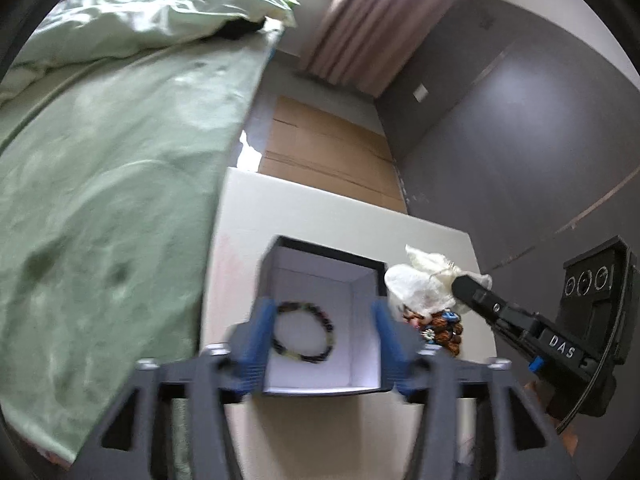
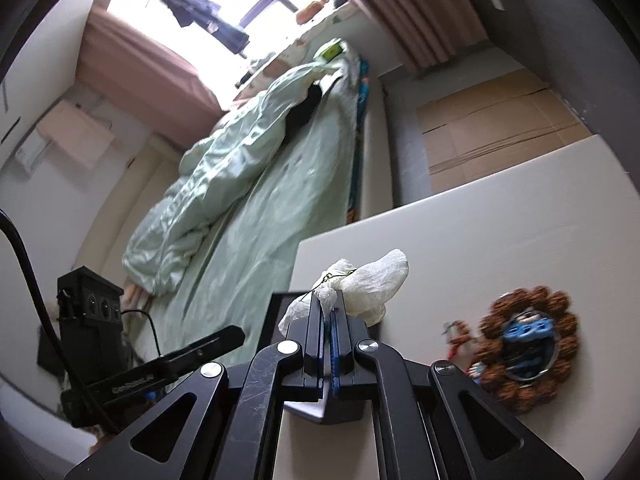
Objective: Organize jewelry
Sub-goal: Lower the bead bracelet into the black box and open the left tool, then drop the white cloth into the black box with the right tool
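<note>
A black box [image 1: 280, 264] with a white inside stands open on the white table [image 1: 304, 208]. A dark beaded bracelet [image 1: 303, 331] lies on its floor. My left gripper [image 1: 320, 340] is open, its blue fingers on either side of the box. My right gripper [image 2: 329, 300] is shut on a white mesh pouch [image 2: 372, 280], held above the table beside the box; it also shows in the left wrist view [image 1: 424, 284]. A brown beaded bracelet [image 2: 528, 344] with a blue piece [image 2: 528, 330] inside it lies on the table to the right, also in the left wrist view [image 1: 444, 326].
A bed with a green quilt [image 1: 100, 184] runs along the table's left side. Flat cardboard [image 1: 324, 148] lies on the floor beyond the table. A grey wall [image 1: 520, 128] and a pink curtain [image 1: 364, 20] stand behind.
</note>
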